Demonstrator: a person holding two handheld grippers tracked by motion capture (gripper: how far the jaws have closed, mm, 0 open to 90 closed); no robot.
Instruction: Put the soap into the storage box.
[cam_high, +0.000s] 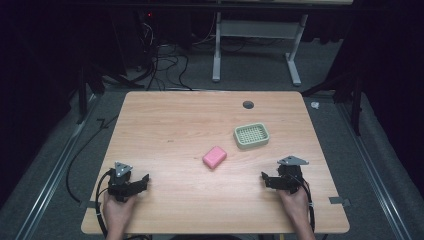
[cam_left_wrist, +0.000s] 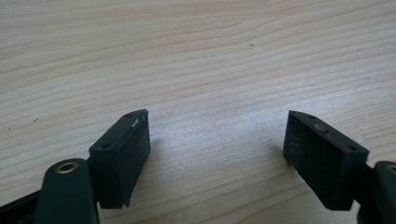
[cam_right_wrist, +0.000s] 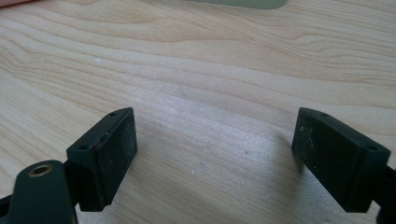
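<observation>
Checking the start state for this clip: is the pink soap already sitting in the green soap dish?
No, the pink soap lies on the bare table, apart from the green soap dish, which holds nothing.

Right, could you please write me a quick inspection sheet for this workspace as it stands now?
Surface: wooden table, bare wood between both sets of jaws; dark round hole near the far edge.
Job's things: pink soap bar near the middle; green slotted soap dish apart from it, farther back and to its right, empty.
Clutter: nothing seen.
Grippers: left tongs open, empty, near left; right tongs open, empty, near right.
Cables: black cable trailing from the left tongs.
Surroundings: grey carpet, white desk frame, tangled floor cables.
</observation>
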